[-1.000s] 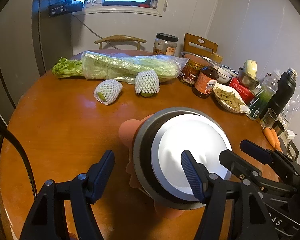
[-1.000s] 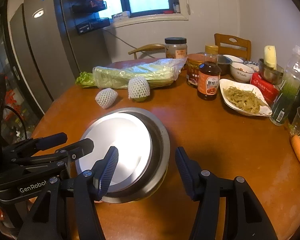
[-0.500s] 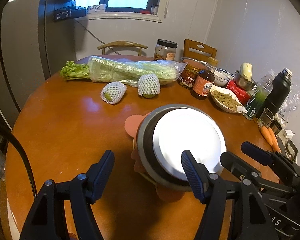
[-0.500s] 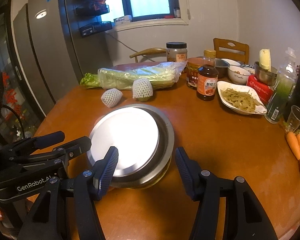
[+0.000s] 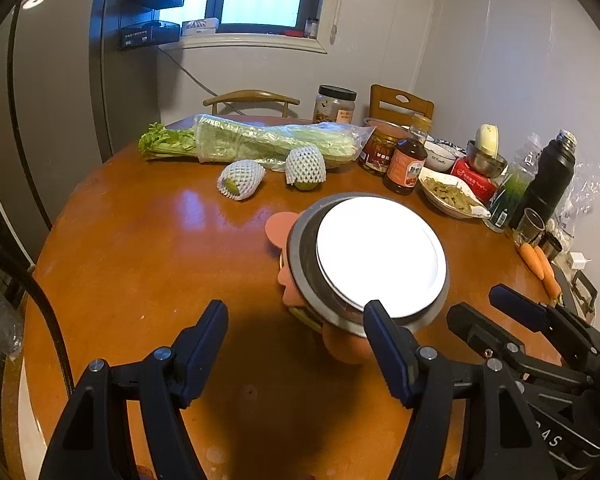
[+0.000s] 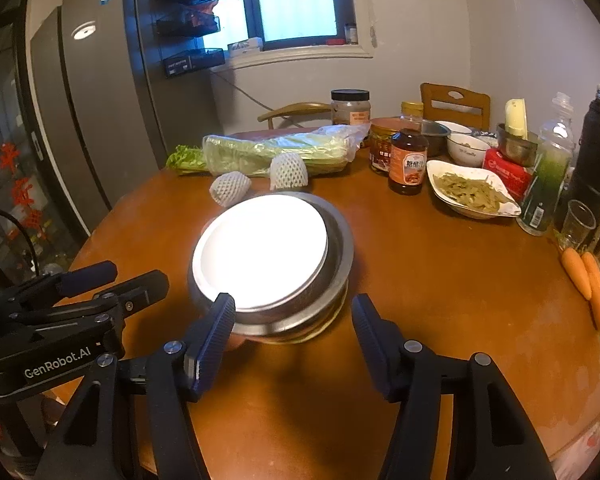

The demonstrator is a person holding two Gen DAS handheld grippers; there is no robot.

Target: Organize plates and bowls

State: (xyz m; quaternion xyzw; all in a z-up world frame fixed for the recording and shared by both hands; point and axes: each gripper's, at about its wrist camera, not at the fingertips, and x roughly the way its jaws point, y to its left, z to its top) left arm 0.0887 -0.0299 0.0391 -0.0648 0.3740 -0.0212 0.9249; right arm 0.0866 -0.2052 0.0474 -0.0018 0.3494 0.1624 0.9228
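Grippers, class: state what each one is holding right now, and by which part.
Nothing is held. The left gripper and right gripper are both open, apart from the stack: white plate in the metal bowl.

Both the left tool (image 5: 296,344) and the right tool (image 6: 294,332) hover side by side, jaws spread, gripping nothing.

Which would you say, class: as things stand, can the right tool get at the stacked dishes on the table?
Probably yes. The right tool is open and empty, the stacked dishes sit just ahead, and only bare table lies between them.
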